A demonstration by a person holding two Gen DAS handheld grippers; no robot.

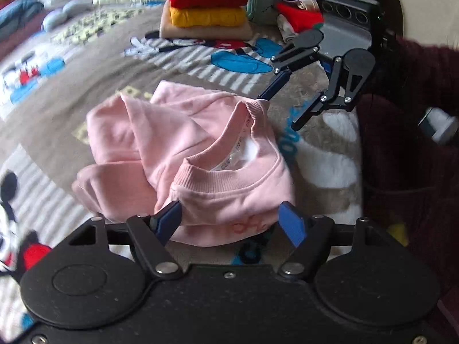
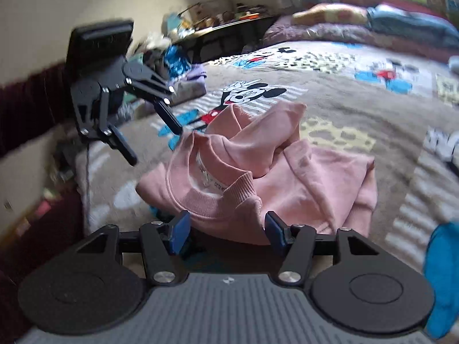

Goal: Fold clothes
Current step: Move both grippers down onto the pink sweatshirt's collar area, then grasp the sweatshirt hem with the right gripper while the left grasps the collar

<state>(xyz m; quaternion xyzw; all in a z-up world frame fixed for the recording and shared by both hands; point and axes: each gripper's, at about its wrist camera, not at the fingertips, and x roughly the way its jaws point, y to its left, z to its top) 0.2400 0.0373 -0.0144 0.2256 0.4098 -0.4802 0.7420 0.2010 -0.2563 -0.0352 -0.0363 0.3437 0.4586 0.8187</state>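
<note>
A pink sweatshirt lies crumpled and partly folded on the cartoon-print bedspread, collar toward me, sleeves bunched on top. It also shows in the right wrist view. My left gripper is open, its blue fingertips straddling the near shoulder edge of the sweatshirt without closing on it. My right gripper is open at the sweatshirt's collar side. In the left wrist view the right gripper hangs open just past the collar. The left gripper shows open in the right wrist view.
A stack of folded clothes in striped, red, yellow and beige stands at the far side of the bed, with more folded items beside it. Pillows and bedding lie at the head. A cluttered dark table stands by the wall.
</note>
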